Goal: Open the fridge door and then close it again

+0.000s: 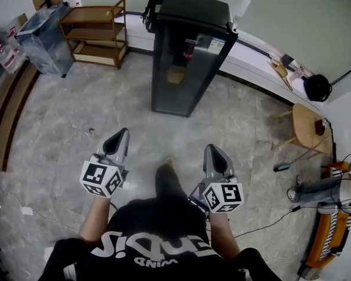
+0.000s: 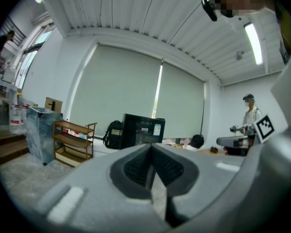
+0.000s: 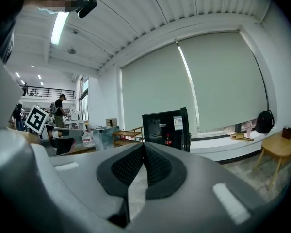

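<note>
The fridge [image 1: 187, 54] stands upper centre in the head view. It is a tall black cabinet with a dark glass door, shut, showing a red bottle [image 1: 189, 51] inside and a white label [image 1: 215, 44] near the top. Well below it, the left gripper [image 1: 121, 134] and right gripper [image 1: 213, 151] are both clenched on nothing.

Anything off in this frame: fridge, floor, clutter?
Nothing stands out. The fridge stands upright with its glass door shut, and a black backpack sits against its rear corner. No spill or damage shows on the floor.
</note>
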